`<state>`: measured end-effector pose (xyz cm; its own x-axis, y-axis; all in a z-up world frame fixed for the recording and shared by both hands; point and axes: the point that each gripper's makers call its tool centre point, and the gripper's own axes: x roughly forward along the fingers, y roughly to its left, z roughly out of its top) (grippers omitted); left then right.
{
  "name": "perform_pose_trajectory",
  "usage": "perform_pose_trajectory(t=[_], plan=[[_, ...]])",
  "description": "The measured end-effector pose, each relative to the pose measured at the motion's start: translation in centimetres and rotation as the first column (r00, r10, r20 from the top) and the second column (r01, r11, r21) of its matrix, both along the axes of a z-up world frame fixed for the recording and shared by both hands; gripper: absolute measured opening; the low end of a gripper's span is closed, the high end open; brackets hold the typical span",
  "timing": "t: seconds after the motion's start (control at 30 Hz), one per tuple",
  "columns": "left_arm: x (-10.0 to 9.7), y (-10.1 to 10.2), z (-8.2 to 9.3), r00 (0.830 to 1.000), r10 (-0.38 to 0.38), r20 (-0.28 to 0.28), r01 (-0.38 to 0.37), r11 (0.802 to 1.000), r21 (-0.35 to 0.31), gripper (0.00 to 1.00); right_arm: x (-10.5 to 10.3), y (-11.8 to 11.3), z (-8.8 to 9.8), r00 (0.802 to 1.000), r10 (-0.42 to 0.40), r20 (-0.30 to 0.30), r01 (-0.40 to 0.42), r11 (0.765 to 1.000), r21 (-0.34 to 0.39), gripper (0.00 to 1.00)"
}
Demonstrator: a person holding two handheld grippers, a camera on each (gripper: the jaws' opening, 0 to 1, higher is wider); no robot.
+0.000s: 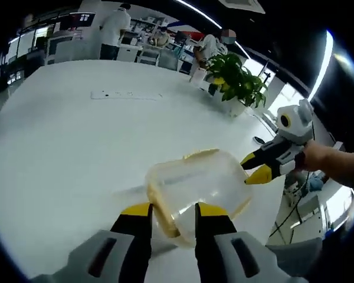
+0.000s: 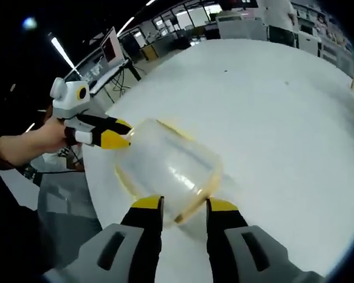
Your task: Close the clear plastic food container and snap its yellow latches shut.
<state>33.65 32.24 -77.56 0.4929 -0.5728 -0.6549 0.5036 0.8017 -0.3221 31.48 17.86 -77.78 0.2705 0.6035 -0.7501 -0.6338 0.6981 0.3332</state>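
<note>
Here I am working two sets of tongs over a wide white tabletop (image 1: 76,153). In the left gripper view, my left tongs (image 1: 173,213) rise from the bottom edge, their yellow-tipped jaws standing apart on either side of the near edge of a clear plastic food container (image 1: 197,186). The container sits directly ahead of those jaws, its near corner reaching into the gap between them; I cannot tell whether the jaws press on it. Its rim is trimmed in pale yellow. Beyond the container and to the right, my right tongs (image 1: 255,167) come in held by a hand (image 1: 318,158), their yellow tips at the container's far right corner.

In the right gripper view, my right tongs (image 2: 184,205) rise from the bottom with jaws parted, the container (image 2: 168,168) just ahead of them and its near edge between the tips. Whether they grip it I cannot tell. On the far left side of the container, the left tongs (image 2: 123,134) touch its corner, held by a hand (image 2: 44,137).

Far past the left tongs, a green potted plant (image 1: 239,79) stands at the tabletop's edge, with people and desks behind it.
</note>
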Motion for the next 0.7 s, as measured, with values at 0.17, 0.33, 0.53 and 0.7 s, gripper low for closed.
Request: perform_pose_trajectory(t=[0.17, 0.33, 0.53, 0.7], plan=[[0.2, -0.3, 0.9, 0.977, -0.143, 0.159, 0.114, 0.977, 0.182, 0.23, 0.2, 0.0, 0.4, 0.983, 0.114, 0.142, -0.102, 0.991, -0.089, 0.29], [-0.4, -1.6, 1.3, 0.933, -0.291, 0.213, 0.221, 0.928, 0.299, 0.2, 0.4, 0.1, 0.5, 0.968, 0.169, 0.185, -0.144, 0.98, -0.138, 0.33], [-1.1, -4.6, 2.6, 0.877, -0.413, 0.244, 0.334, 0.891, 0.308, 0.22, 1.1, 1.6, 2.4, 0.882, 0.343, 0.324, -0.295, 0.937, -0.189, 0.35], [-0.7, -5.4, 2.9, 0.868, -0.433, 0.243, 0.355, 0.883, 0.308, 0.23, 1.2, 4.5, 3.6, 0.877, 0.342, 0.337, -0.329, 0.939, -0.098, 0.38]])
